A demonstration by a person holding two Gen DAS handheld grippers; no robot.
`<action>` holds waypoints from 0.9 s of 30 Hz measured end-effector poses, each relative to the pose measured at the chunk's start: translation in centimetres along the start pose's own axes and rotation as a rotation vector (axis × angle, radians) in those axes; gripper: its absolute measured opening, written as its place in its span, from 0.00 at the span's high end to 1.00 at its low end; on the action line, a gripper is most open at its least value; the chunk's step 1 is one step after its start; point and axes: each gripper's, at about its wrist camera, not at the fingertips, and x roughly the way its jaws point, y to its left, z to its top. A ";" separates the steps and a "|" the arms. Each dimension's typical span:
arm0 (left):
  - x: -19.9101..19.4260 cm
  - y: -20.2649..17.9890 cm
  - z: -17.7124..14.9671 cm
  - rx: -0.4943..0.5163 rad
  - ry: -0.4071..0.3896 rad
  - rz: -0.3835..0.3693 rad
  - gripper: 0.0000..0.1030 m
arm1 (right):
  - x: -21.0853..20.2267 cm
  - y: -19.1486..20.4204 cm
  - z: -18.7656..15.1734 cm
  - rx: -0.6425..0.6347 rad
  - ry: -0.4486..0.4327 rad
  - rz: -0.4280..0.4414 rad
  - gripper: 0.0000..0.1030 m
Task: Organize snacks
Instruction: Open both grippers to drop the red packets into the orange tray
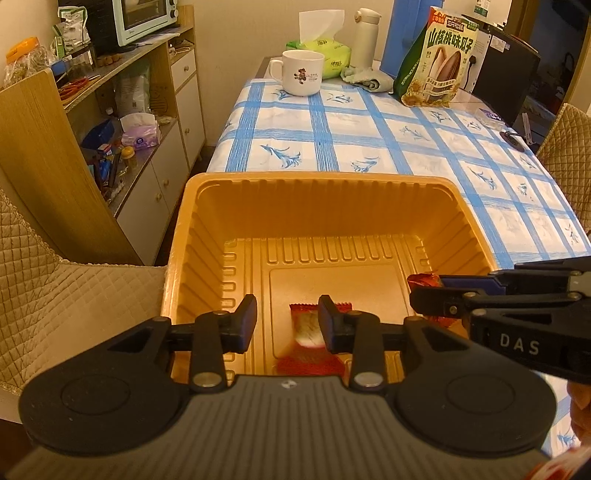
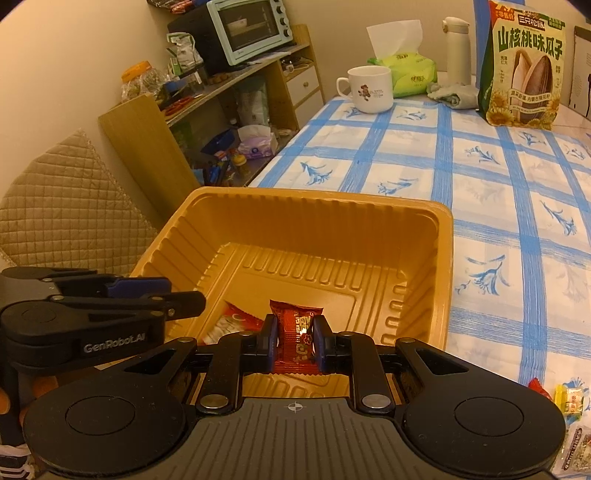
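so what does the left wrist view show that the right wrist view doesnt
Only the left wrist view shows the black monitor at the table's far right and the open left gripper above a red snack packet lying in the tray. Only the right wrist view shows loose snacks on the tablecloth at the lower right, and the right gripper shut on a red candy packet. Both show the gold tray, white mug, sunflower seed bag and toaster oven.

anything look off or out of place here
Mostly tidy. The gold tray overhangs the table edge on the shelf side, so it could tip. A few snack packets still lie loose on the tablecloth. The right gripper holds a red snack over the tray.
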 end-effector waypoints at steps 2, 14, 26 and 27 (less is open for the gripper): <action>-0.1 0.2 0.0 -0.003 -0.002 -0.004 0.66 | 0.2 0.0 0.0 0.002 0.003 -0.006 0.80; -1.5 0.9 -0.2 -0.031 -0.033 0.014 0.46 | 0.2 0.8 0.2 -0.006 -0.020 -0.032 0.67; -5.3 -1.2 -1.6 -0.018 -0.075 0.030 0.34 | -5.2 -0.7 -1.9 0.033 -0.085 -0.005 0.38; -5.6 -1.5 -1.7 -0.021 -0.078 0.031 0.34 | -5.9 -1.0 -2.1 0.031 -0.092 -0.004 0.38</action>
